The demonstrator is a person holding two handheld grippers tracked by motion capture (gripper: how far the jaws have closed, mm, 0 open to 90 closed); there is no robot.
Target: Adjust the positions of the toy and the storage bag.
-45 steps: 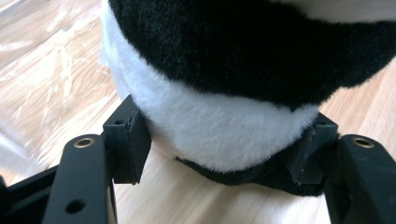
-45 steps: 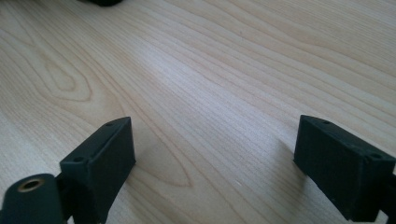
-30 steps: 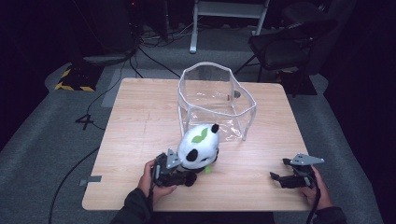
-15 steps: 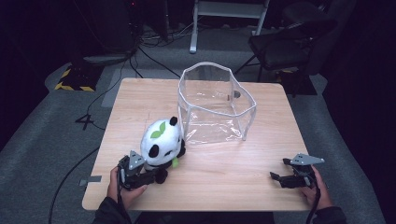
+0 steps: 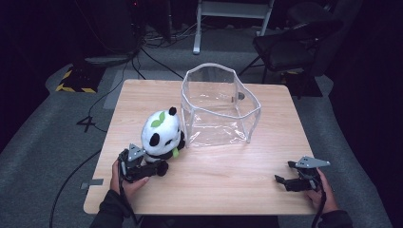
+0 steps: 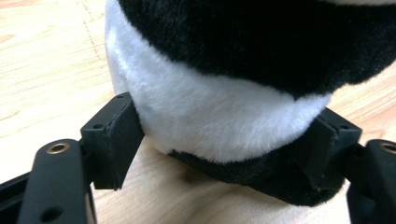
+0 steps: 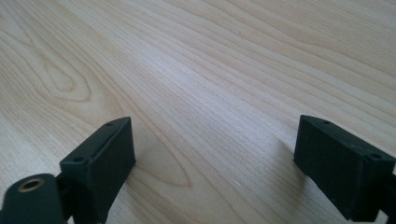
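A black-and-white plush panda (image 5: 161,133) with a green leaf on its head sits upright on the wooden table (image 5: 228,175), left of a clear plastic container (image 5: 221,107). My left gripper (image 5: 159,167) lies low at the panda's base. In the left gripper view the panda (image 6: 219,116) bulges between the jaws of the left gripper (image 6: 219,140). They have just been opening, and the fur only brushes the pads (image 6: 112,135). My right gripper (image 5: 280,180) rests near the front right edge, open. In the right gripper view, bare table (image 7: 187,70) shows between the jaws of the right gripper (image 7: 215,158).
The clear container stands empty at the table's middle back, its open top facing up. A dark chair (image 5: 294,42) and a white frame (image 5: 233,19) stand behind the table. Cables (image 5: 157,57) run over the grey floor.
My left gripper has carried the panda leftward from in front of the container to the left front of the table, and its jaws have spread. The right gripper has not moved.
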